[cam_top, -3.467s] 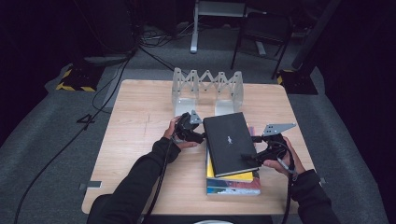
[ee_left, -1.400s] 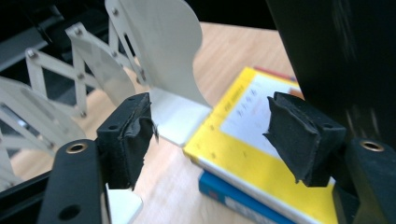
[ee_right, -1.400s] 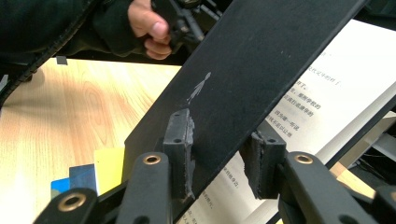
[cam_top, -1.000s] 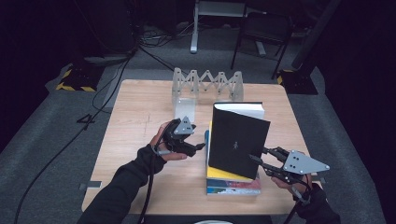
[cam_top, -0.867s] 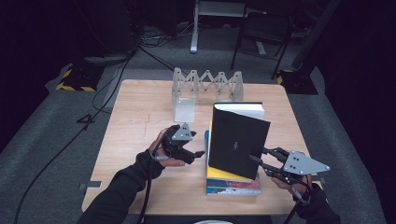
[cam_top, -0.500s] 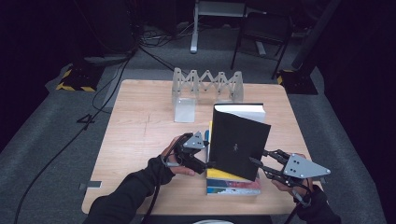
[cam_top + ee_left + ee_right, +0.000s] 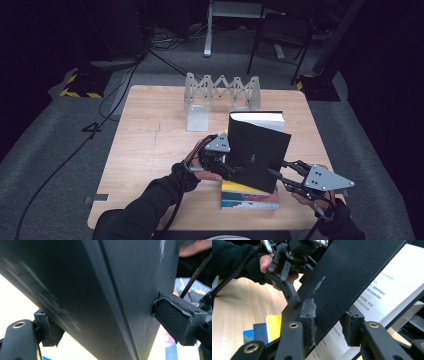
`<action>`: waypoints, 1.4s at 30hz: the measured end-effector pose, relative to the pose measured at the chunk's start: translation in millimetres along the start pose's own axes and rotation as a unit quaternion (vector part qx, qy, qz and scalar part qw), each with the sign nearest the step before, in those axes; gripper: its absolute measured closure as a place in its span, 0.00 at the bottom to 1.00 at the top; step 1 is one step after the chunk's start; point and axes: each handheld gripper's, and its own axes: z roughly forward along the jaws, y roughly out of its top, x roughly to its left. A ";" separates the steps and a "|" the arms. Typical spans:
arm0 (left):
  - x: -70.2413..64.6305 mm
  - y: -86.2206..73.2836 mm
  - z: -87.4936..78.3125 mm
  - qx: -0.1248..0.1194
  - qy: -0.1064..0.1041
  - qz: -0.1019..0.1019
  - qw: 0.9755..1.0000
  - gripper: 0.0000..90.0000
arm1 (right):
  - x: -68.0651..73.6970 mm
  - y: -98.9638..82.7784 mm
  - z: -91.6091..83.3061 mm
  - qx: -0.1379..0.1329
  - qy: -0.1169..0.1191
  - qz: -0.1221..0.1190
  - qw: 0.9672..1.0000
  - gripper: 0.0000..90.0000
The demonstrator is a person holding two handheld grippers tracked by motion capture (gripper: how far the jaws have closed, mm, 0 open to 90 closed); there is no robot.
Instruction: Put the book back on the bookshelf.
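Observation:
A black book [image 7: 257,150] stands tilted up off a stack of books [image 7: 248,199]. My right gripper [image 7: 277,175] is shut on its lower right edge. In the right gripper view the pads [image 7: 308,315] pinch the black cover [image 7: 352,272], with white pages behind it. My left gripper [image 7: 235,172] comes in from the left at the book's lower spine side. Its jaws have just been opening, and in the left gripper view the book [image 7: 100,290] sits between them. One pad [image 7: 175,317] lies beside the cover and I see no squeeze. One left finger [image 7: 291,296] lies against the cover.
The stack has a yellow book [image 7: 239,188] on top of a colourful one. A grey accordion rack [image 7: 222,92] stands at the far side of the wooden table [image 7: 150,135], with a pale box [image 7: 196,117] in front of it. Cables trail off the table's near edge.
The book went from lying flat to standing tilted in the right gripper. Over the last second the left gripper moved right and toward the near edge, up to the book, which now sits between its jaws.

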 end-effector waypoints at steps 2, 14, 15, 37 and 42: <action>1.0 3.7 0.4 -0.008 -0.005 -0.003 1.000 0.18 | -0.3 -0.7 -0.4 0.000 0.000 0.000 1.000 0.73; -2.6 16.6 -6.7 -0.043 -0.019 0.019 0.999 0.42 | -9.4 -14.6 2.6 0.021 -0.028 0.027 0.999 0.70; -2.4 16.3 -7.2 -0.044 -0.021 0.019 0.999 0.43 | -8.7 -13.8 2.7 0.023 -0.031 0.024 0.999 0.70; -10.7 24.4 -10.7 -0.051 -0.019 0.058 0.997 0.54 | -21.6 -29.1 26.4 0.068 -0.031 0.103 0.992 0.30; -12.1 31.1 -11.8 -0.068 -0.014 0.053 0.996 0.53 | -19.7 -30.7 26.0 0.063 -0.033 0.104 0.992 0.30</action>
